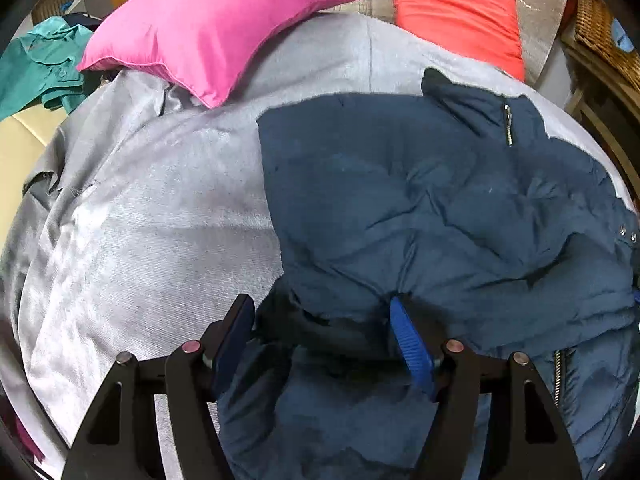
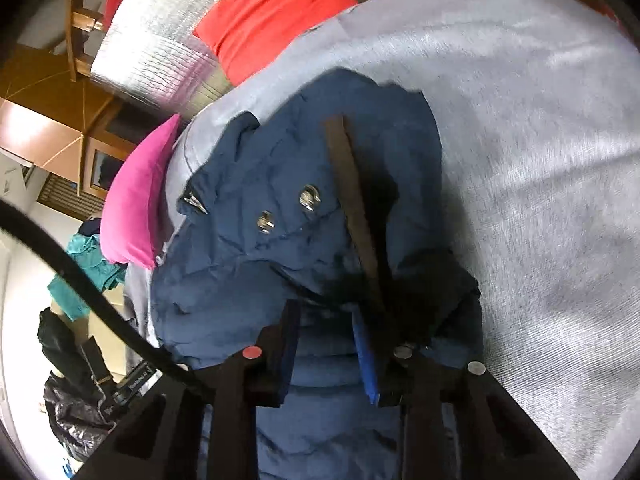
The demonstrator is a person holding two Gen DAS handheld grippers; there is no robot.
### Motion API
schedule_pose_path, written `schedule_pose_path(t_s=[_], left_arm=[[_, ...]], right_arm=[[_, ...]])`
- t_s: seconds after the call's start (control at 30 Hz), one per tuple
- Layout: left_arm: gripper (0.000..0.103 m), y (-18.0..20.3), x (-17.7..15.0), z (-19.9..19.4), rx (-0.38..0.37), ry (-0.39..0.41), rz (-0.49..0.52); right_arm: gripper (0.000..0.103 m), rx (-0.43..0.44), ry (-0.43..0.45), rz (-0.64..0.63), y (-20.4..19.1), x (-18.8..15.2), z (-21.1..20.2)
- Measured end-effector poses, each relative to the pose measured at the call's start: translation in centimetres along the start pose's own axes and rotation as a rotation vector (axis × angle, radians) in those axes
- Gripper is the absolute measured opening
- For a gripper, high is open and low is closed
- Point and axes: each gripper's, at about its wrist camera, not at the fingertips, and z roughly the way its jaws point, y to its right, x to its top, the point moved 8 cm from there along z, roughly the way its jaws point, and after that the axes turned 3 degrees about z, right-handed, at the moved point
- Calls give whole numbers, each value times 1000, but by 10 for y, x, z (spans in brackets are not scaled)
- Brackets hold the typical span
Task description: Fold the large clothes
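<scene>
Navy quilted jacket, partly folded into a padded bundle, lies on a grey cover over a soft seat; a pink cushion and a red cushion sit at the far edge. In the left wrist view the bundle fills the right half of the cover, its long axis running from near to far. Left gripper points steeply down at the near edge of the jacket, jaws standing wide with a thick roll of fabric between them; whether the pads press on that roll cannot be told. Right gripper meets the same near edge from the other side, jaws narrower, a fold of navy cloth between its blue pads; the grip looks loose, and contact is uncertain. Snap fasteners and a dark strip lie just beyond it. Both grippers are at the garment's near end, so the next fold probably carries that end away toward the cushions.
</scene>
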Motion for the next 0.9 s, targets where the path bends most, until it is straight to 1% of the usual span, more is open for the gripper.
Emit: schedule_pose_path(t_s=[0.03,0.13,0.2,0.23,0.33,0.37,0.4,0.43,0.47,0.53,0.6,0.67,0.8,0.87,0.9], left_arm=[[71,0,3,-5,-2,21,0],[71,1,10,-14,-10,64,2],[71,1,14,-17,-12,88,-2],[71,0,15,-18,-9,91,-3],[71,-1,16,-10,7,77,-1],[71,-1,15,-7,13,66,4],[71,-1,13,-2,21,50,8],[71,-2,12,2,20,38,10],[71,-2,11,5,15,32,10],[71,-1,11,5,19,32,21],[71,-1,13,0,25,45,30],[71,-1,14,-6,19,56,26],[71,-5,13,-21,9,84,24],[71,-7,10,-23,8,79,15],[71,-9,7,-21,8,66,14]], right_arm=[[32,18,23,-12,-5,5,-6],[32,95,146,-36,-26,34,-25],[32,111,220,-39,-30,51,-27],[32,113,235,-32,-30,57,-24],[32,126,218,30,-25,70,4],[31,110,203,42,-20,74,17],[30,75,193,58,-12,76,31],[30,68,187,76,-4,78,36],[30,83,184,100,1,79,41],[30,103,187,121,1,80,37],[33,111,209,110,-6,78,20],[33,130,217,98,-8,71,2],[33,128,201,72,-13,37,-24],[33,126,171,53,-16,17,-30],[33,118,160,50,-16,12,-29]])
